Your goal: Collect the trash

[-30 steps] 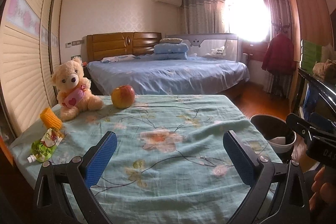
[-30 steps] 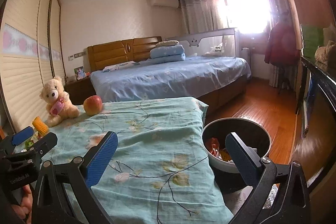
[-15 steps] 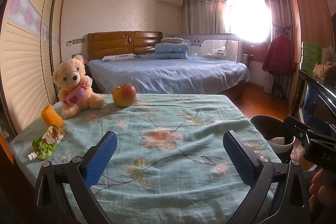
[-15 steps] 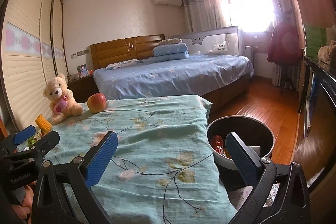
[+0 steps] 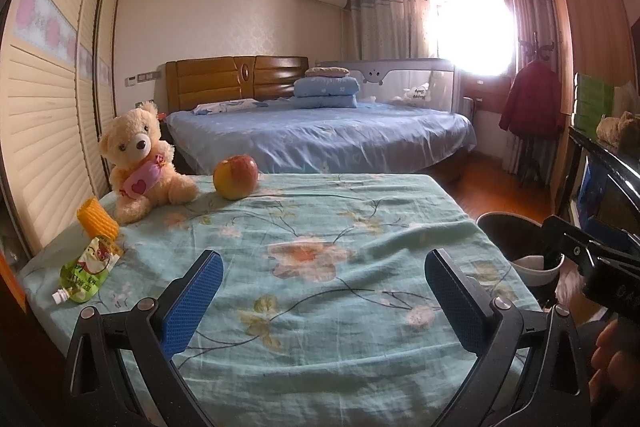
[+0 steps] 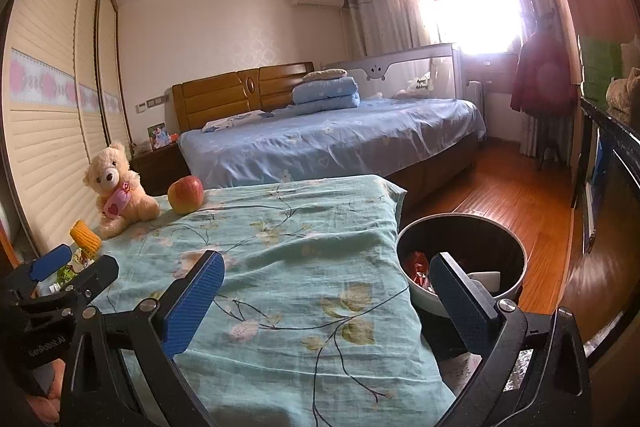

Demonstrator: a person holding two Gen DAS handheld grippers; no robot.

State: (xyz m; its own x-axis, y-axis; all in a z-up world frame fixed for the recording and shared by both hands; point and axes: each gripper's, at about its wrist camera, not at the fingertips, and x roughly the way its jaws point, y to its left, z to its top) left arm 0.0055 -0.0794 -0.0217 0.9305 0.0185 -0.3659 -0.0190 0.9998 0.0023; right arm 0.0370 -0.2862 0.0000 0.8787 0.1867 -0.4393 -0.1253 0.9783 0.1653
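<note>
A green squeeze pouch (image 5: pixel 85 274) with a white cap lies near the table's left edge, and a yellow foam fruit net (image 5: pixel 97 219) stands just behind it. My left gripper (image 5: pixel 324 301) hovers open over the front of the flowered tablecloth (image 5: pixel 320 227), holding nothing. My right gripper (image 6: pixel 326 303) is open and empty over the table's right part, beside the black trash bin (image 6: pixel 462 259), which holds red wrappers and a white piece. The same bin (image 5: pixel 516 239) shows in the left wrist view, and the left gripper (image 6: pixel 72 267) shows at the left of the right wrist view.
A teddy bear (image 5: pixel 140 163) and an apple (image 5: pixel 235 177) sit at the table's far left. A blue-sheeted bed (image 5: pixel 320 135) lies behind. A dark cabinet (image 6: pixel 608 187) lines the right wall, with wooden floor (image 6: pixel 500 195) between it and the bed. A hand (image 5: pixel 612 347) holds the right gripper.
Both grippers have edged slightly forward and to the left over the table, so the bear and apple look a little nearer. Nothing was taken hold of or let go.
</note>
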